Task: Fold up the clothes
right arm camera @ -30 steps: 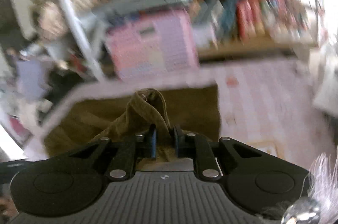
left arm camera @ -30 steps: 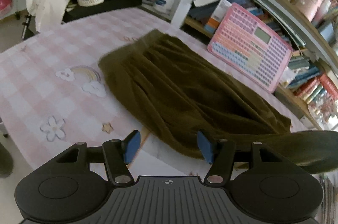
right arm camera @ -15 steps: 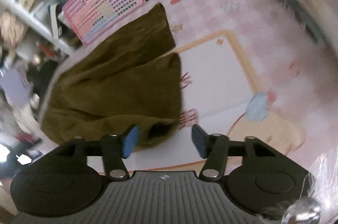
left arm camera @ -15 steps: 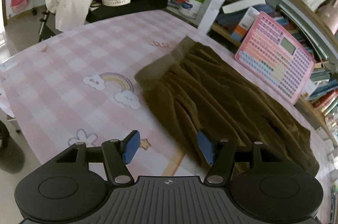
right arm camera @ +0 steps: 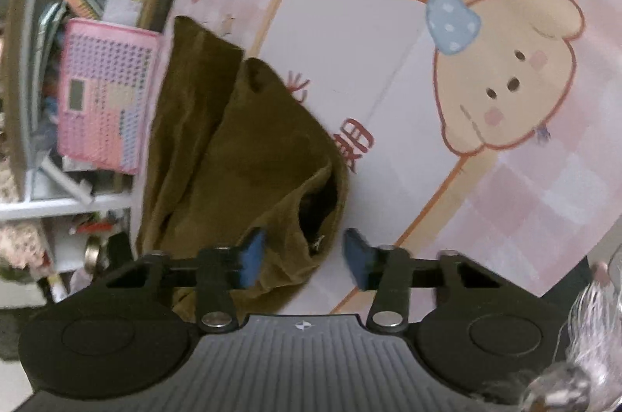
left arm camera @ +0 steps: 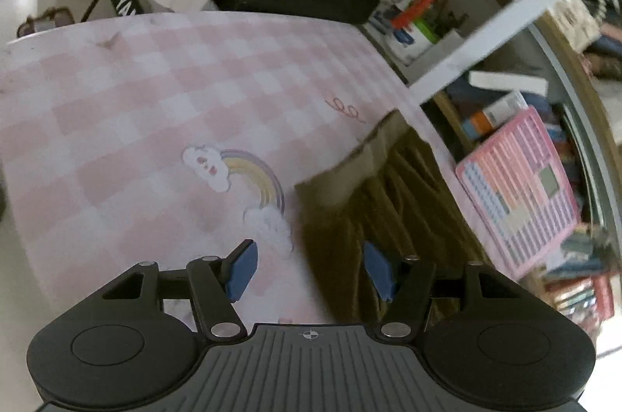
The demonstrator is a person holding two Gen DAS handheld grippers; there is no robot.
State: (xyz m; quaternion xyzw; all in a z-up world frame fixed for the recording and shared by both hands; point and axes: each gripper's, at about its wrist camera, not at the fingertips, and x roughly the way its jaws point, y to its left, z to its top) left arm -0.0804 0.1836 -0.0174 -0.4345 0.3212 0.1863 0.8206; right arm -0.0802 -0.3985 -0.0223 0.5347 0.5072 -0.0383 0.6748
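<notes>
On pink mat (left arm camera: 116, 109), olive garment (right arm camera: 233, 147) lengthwise toward shelves; left jaws released, right jaws closing, ungripped.

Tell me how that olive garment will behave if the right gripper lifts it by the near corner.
The olive garment lies in soft folds and gathers, so it will probably droop and trail rather than hold shape. It looks thick, so likely grippable, not slippery. The right gripper is closing with its corner between the pads.
</notes>
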